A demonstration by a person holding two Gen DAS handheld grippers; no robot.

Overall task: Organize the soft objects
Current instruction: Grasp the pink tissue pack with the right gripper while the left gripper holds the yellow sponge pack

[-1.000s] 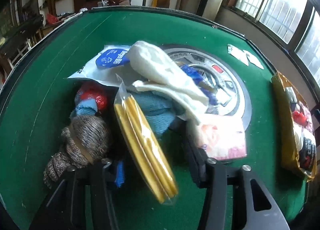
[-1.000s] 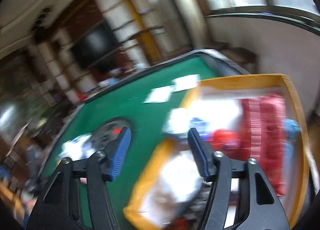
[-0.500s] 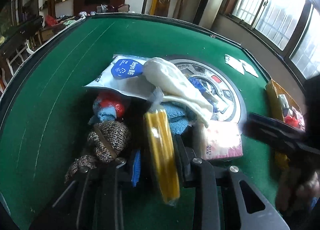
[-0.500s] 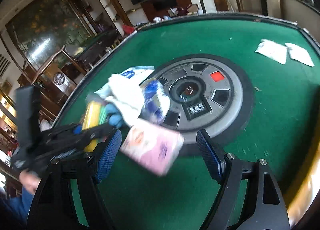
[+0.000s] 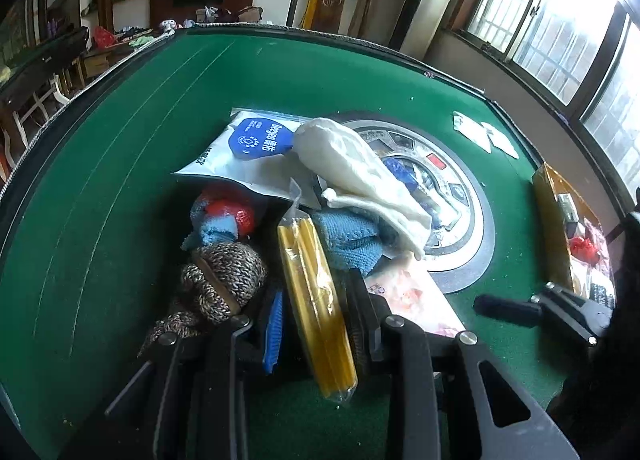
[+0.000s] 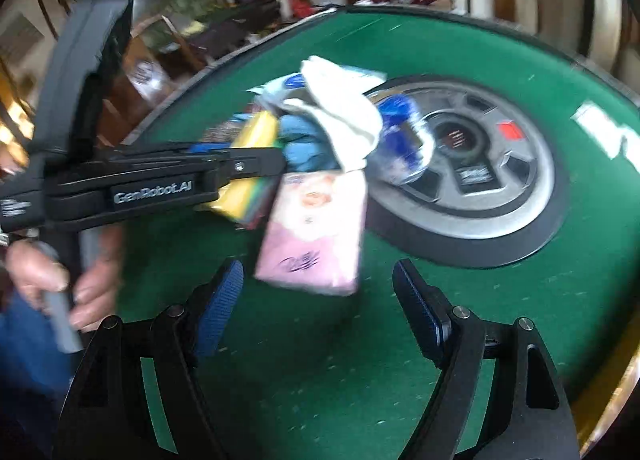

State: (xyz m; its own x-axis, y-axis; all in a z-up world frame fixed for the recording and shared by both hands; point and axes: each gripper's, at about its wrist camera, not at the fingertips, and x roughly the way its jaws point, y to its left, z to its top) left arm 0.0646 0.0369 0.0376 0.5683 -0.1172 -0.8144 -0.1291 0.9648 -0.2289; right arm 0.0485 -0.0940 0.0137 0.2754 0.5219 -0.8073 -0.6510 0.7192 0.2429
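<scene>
A heap of soft things lies on the green table (image 5: 120, 180): a white cloth pouch (image 5: 360, 164), a blue knitted cloth (image 5: 344, 240), a brown knitted piece (image 5: 224, 280), a red and blue bundle (image 5: 224, 216) and a white-and-blue packet (image 5: 248, 152). My left gripper (image 5: 316, 320) is shut on a yellow pack in clear wrap (image 5: 312, 292), standing on edge at the heap's near side. A pink tissue pack (image 6: 316, 228) lies by the heap. My right gripper (image 6: 318, 292) stands open just short of it, with nothing between its pads. One of its fingers (image 5: 504, 308) shows in the left wrist view.
A round grey control panel (image 6: 472, 220) sits in the table's middle, partly under the heap. A yellow tray (image 5: 550, 228) with several items stands at the right edge. Two white cards (image 5: 484, 136) lie beyond the panel. A person's hand (image 6: 60, 276) holds the left gripper's handle.
My left jaws have closed onto the yellow pack, which now stands more upright. My right gripper has swung from over the yellow tray across to the pink tissue pack.
</scene>
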